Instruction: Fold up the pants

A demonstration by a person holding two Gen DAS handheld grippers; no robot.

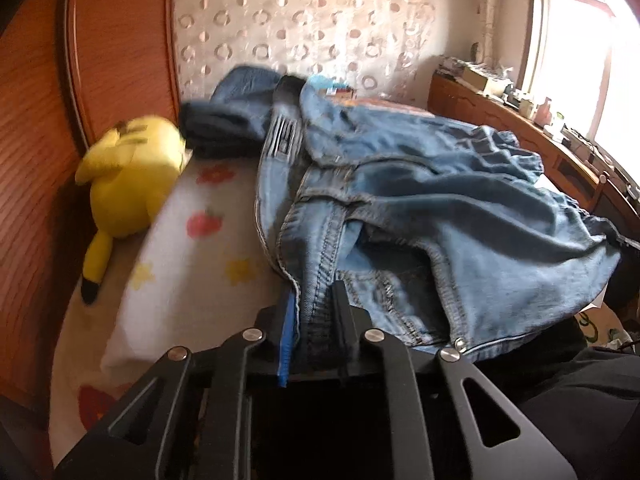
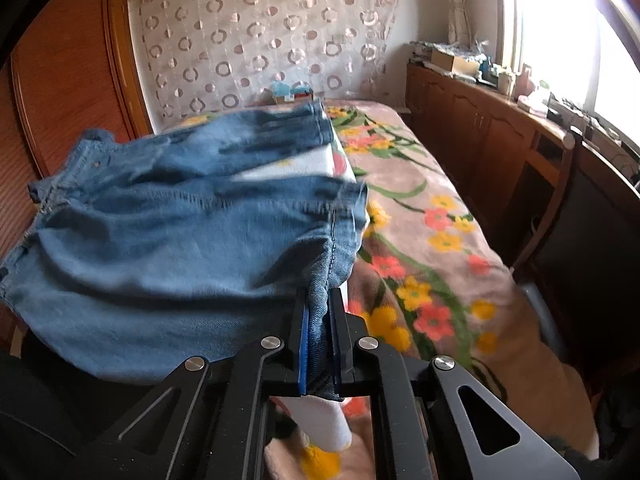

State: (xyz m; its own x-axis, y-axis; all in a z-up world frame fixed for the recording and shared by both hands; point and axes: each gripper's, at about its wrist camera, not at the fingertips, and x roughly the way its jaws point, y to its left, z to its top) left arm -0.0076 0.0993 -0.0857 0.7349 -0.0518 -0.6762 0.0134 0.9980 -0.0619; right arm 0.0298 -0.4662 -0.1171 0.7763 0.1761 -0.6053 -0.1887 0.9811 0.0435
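Note:
A pair of light blue denim pants (image 1: 420, 208) is held up over the bed between both grippers. My left gripper (image 1: 316, 300) is shut on a stitched seam edge of the pants near the waist. My right gripper (image 2: 320, 308) is shut on another side edge of the pants (image 2: 172, 232). The cloth hangs slack and bunched between the two grippers, lifted off the bedding. Its legs trail away toward the far end of the bed.
A yellow plush toy (image 1: 128, 184) lies by the wooden wardrobe (image 1: 36, 160). A darker denim pile (image 1: 228, 120) sits at the bed's far end. The floral blanket (image 2: 420, 248) covers the bed. A wooden cabinet (image 2: 500, 128) with clutter stands under the window.

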